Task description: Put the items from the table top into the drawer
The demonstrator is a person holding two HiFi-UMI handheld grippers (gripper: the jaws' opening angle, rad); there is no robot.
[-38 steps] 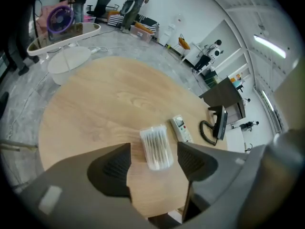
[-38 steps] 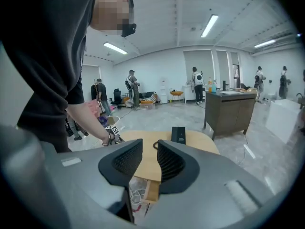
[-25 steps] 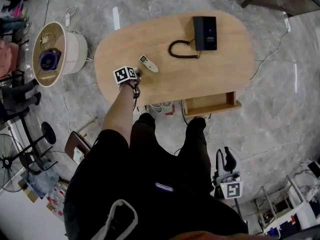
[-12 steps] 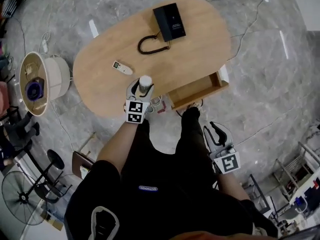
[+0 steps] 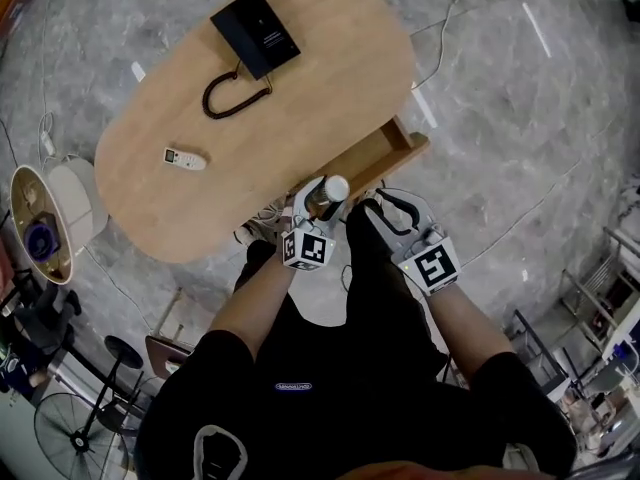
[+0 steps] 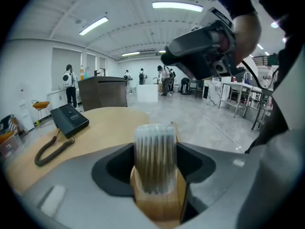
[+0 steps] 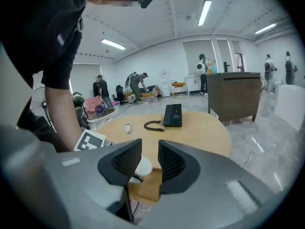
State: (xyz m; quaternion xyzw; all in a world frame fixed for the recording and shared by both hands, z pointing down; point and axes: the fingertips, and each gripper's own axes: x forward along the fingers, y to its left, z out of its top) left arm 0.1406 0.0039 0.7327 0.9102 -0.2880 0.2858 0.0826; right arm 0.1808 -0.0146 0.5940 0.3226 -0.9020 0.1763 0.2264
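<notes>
Clear ribbed plastic cylinder with a white cap (image 6: 155, 159) is clamped in the left claw (image 5: 322, 196), directly above the open light-wood drawer (image 5: 385, 153). The right claw (image 7: 149, 161), just beside it, is slightly parted and empty. A white remote (image 5: 184, 157) lies beyond on the oval wooden tabletop (image 5: 300, 98).

Place: open-plan lab or office hall
Ceiling: strip lights (image 6: 177, 5) are running overhead
Floor: grey marble tiling (image 5: 520, 118) is spreading wide
Occupants: people (image 6: 69, 80) are standing about behind
Furniture: oval table (image 5: 330, 78) is carrying a desk phone (image 5: 256, 33)
</notes>
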